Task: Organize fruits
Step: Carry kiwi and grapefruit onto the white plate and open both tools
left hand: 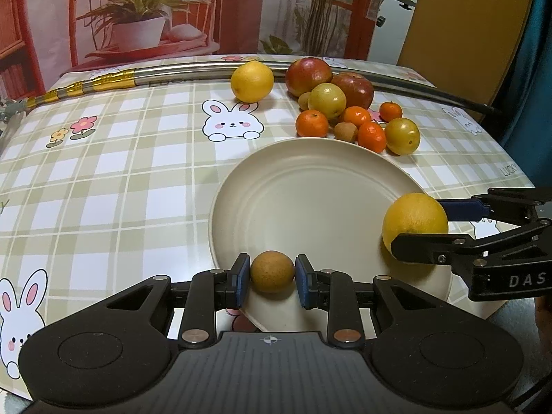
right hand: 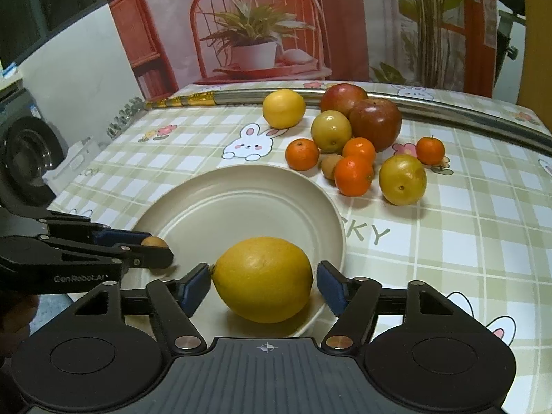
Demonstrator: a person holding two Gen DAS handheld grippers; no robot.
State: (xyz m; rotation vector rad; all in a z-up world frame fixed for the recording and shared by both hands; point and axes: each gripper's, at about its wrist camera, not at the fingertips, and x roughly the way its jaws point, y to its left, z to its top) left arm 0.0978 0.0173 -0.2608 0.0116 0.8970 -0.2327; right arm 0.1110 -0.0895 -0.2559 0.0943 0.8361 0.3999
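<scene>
In the left wrist view, the left gripper (left hand: 272, 274) at bottom centre is clamped on a small brown fruit (left hand: 272, 271) over the near rim of the cream plate (left hand: 310, 186); at right, the right gripper (left hand: 419, 222) flanks a lemon (left hand: 414, 220). In the right wrist view, the lemon (right hand: 262, 277) lies on the plate (right hand: 241, 200) at lower centre, the right gripper's (right hand: 264, 281) fingers spread around it, the left one touching its tip, the other just clear. The remaining fruits (right hand: 348, 145) cluster at upper right.
</scene>
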